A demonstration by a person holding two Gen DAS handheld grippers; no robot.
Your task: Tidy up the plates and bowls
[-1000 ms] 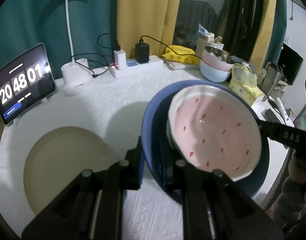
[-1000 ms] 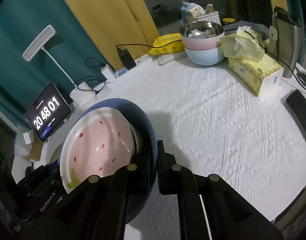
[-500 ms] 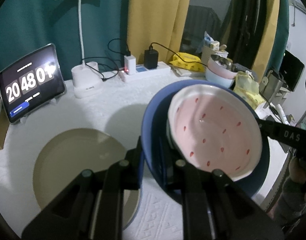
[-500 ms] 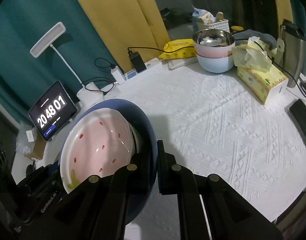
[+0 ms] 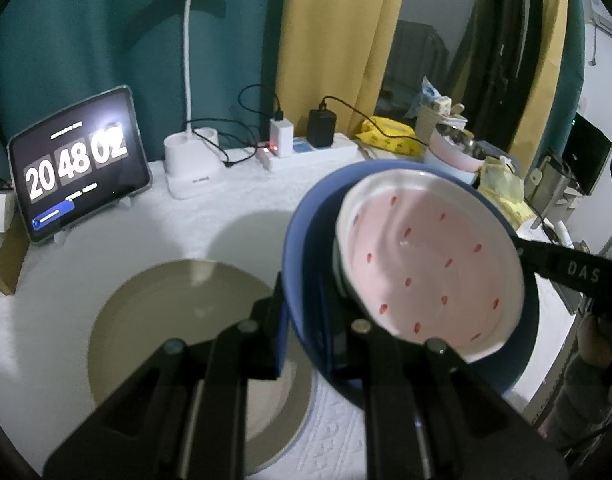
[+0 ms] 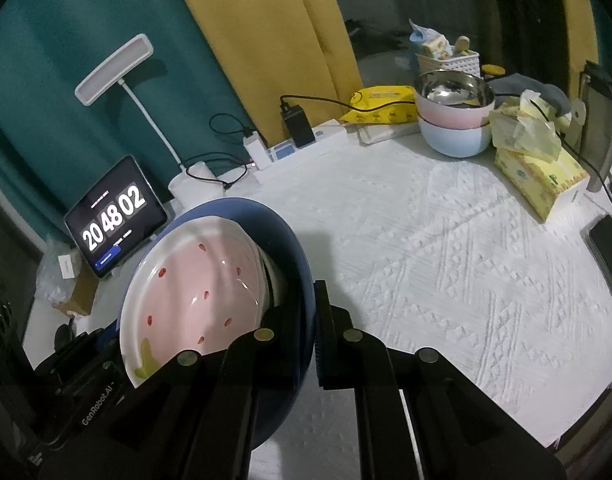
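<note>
A blue plate hangs tilted above the white tablecloth, with a pink red-speckled plate lying in it. My left gripper is shut on the blue plate's near rim. My right gripper is shut on the opposite rim, and one of its fingers shows at the right of the left wrist view. A beige plate lies flat on the cloth, below and left of the held pair. A steel bowl sits in stacked pink and pale blue bowls at the back right.
A tablet clock, a white desk lamp and a power strip with chargers line the back edge. A yellow tissue box, a white basket and a dark phone stand at the right.
Both grippers carried the blue and pink plates leftward and slightly up, so the beige plate now lies closer beneath them. Both grips are unchanged.
</note>
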